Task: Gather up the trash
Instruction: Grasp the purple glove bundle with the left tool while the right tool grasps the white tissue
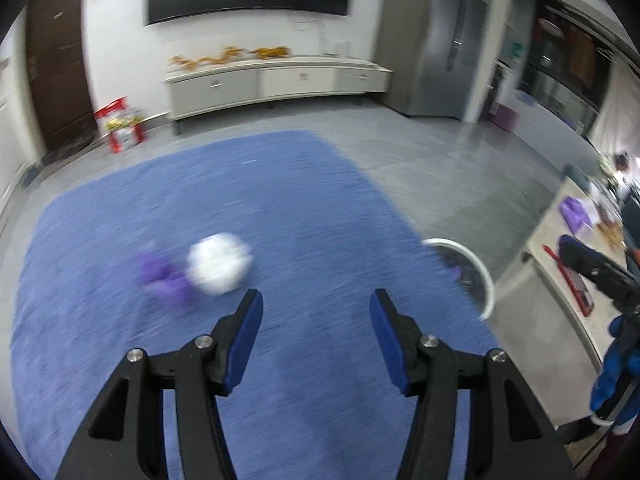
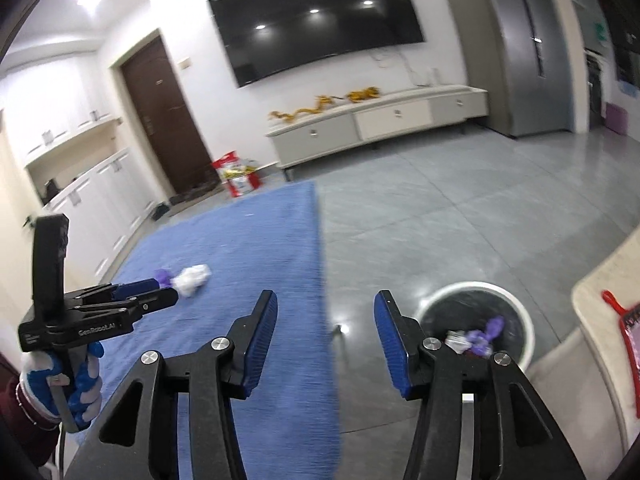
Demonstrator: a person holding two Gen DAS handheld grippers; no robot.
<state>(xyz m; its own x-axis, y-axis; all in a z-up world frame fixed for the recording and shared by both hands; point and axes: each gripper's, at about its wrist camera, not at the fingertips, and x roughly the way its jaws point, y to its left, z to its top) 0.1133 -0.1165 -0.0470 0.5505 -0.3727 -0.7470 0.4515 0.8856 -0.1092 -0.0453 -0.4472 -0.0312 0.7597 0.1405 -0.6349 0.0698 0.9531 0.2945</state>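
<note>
Grippers: two, each with black angular arms and ribbed blue pads.
Left gripper: fingers apart with nothing between them, over the rug at the bottom of the left wrist view; in the right wrist view it shows at the lower left, side-on, a gloved hand in blue and white around its handle.
Right gripper: fingers apart and empty, at the bottom of its own view, straddling the rug's edge and the bare floor.
Rug: one, blue, rectangular, with a fine woven streaked texture.
Trash on the rug: two pieces touching each other, left of centre: one crumpled white wad, roundish and paper-like, and one soft purple scrap on its left. Both are blurred in the left wrist view.
Bin: one, round, with a white rim and dark inside, on the floor at the lower right, just off the rug.
Trash in the bin: purple and white crumpled bits; count unclear.
Floor: grey glossy tiles.
Television: one, black, flat, on the white wall at the top.
Cabinet: one, long, low, pale, with three drawer fronts.
Ornaments: golden, on the cabinet top; count unclear.
Door: one, dark brown wood, upper left.
Counter: pale, at the right edge, with a red-edged flat object on it.
</note>
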